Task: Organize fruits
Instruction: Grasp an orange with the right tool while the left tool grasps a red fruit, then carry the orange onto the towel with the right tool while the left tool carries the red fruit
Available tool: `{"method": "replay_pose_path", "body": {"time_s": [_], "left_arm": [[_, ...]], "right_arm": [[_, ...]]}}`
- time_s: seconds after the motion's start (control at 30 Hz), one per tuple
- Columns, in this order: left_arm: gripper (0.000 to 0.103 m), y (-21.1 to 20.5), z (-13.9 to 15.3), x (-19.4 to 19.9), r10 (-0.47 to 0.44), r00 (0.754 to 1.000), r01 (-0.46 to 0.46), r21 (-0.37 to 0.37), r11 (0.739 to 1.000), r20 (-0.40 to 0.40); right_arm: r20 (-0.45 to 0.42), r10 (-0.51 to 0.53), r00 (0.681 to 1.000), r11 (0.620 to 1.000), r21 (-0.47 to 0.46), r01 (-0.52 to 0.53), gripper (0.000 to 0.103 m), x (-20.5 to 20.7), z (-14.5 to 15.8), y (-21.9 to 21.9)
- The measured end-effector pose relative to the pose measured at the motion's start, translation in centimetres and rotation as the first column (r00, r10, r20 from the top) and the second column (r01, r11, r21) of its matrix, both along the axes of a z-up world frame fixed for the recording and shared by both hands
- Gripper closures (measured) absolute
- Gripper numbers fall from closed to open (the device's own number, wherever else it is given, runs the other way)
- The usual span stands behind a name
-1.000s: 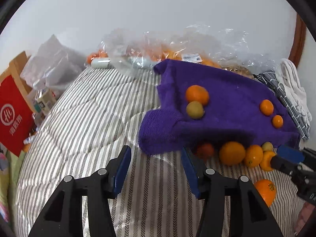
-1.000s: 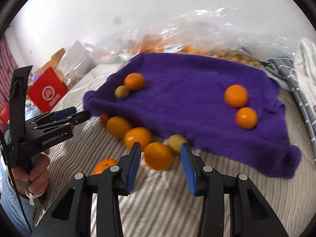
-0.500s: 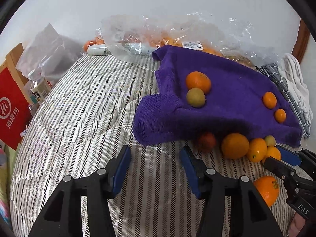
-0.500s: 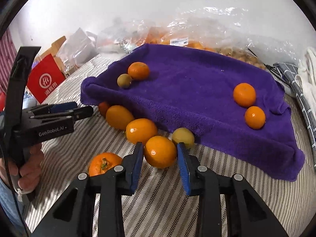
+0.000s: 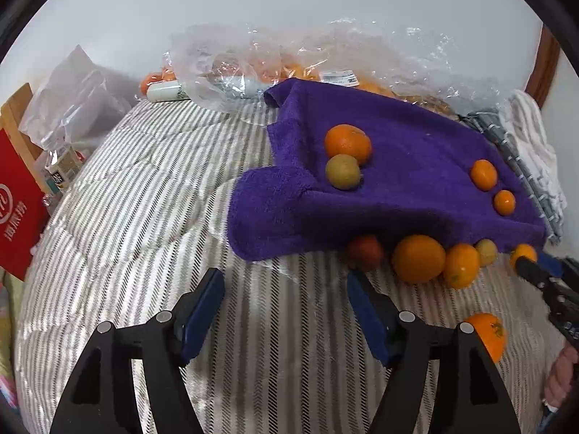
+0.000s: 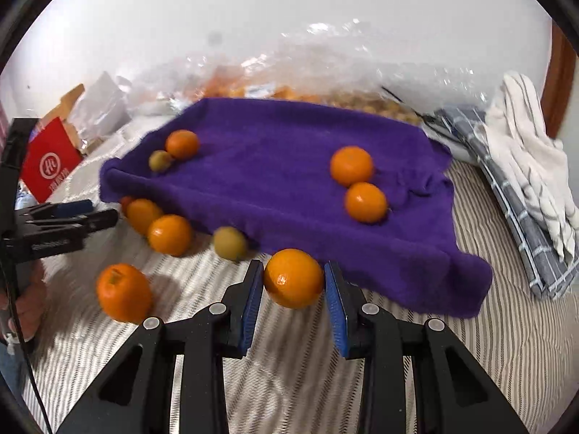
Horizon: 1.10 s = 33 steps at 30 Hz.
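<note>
Striped quilt [image 5: 137,195], purple towel [image 6: 275,166]: four fruits sorted on towel, five loose below. Right gripper [image 6: 293,282] clamping orange [image 6: 293,277]; left gripper [image 5: 286,307] wide, empty.

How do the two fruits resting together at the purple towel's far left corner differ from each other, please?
The orange is bright orange; the greenish-yellow fruit is dull olive. The orange looks larger than the greenish-yellow fruit. The orange sits farther back on the purple towel; the greenish-yellow fruit sits nearer its front edge. Both are round, touching, and ungripped.
</note>
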<state>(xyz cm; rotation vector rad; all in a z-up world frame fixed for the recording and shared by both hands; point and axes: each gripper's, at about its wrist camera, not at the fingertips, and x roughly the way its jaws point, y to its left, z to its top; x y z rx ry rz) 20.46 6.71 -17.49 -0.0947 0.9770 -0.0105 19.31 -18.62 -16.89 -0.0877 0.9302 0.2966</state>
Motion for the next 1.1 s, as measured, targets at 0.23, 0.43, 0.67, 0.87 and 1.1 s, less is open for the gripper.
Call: {"method": "replay_pose_path", "body": {"time_s": [0.23, 0.43, 0.67, 0.87, 1.1], "left_arm": [[0.055, -1.6, 0.2, -0.3, -0.097, 0.995, 0.097, -0.043, 0.994, 0.019], [0.060, -2.6, 0.3, 0.7, -0.106, 0.994, 0.107, -0.034, 0.994, 0.031], [0.069, -2.8, -0.2, 1.9, -0.110, 0.994, 0.111, -0.063, 0.992, 0.012], [0.080, -2.0, 0.1, 1.4, -0.100, 0.994, 0.105, -0.132, 0.986, 0.046], [0.080, -1.3, 1.3, 0.2, -0.092, 0.987, 0.113, -0.169, 0.979, 0.130]], "right_arm": [[-0.026, 0.005, 1.000, 1.000, 0.007, -0.005, 0.068, 0.2, -0.9, 0.7], [-0.066, -0.014, 0.998, 1.000, 0.002, 0.015, 0.068, 0.6, -1.8, 0.5], [-0.063, -0.019, 0.998, 1.000, 0.007, 0.019, 0.069, 0.8, -1.8, 0.4], [-0.071, -0.018, 0.997, 1.000, 0.016, 0.019, 0.069, 0.8, -1.7, 0.2], [-0.041, -0.005, 0.999, 1.000, 0.016, 0.006, 0.069, 0.2, -1.4, 0.6]]}}
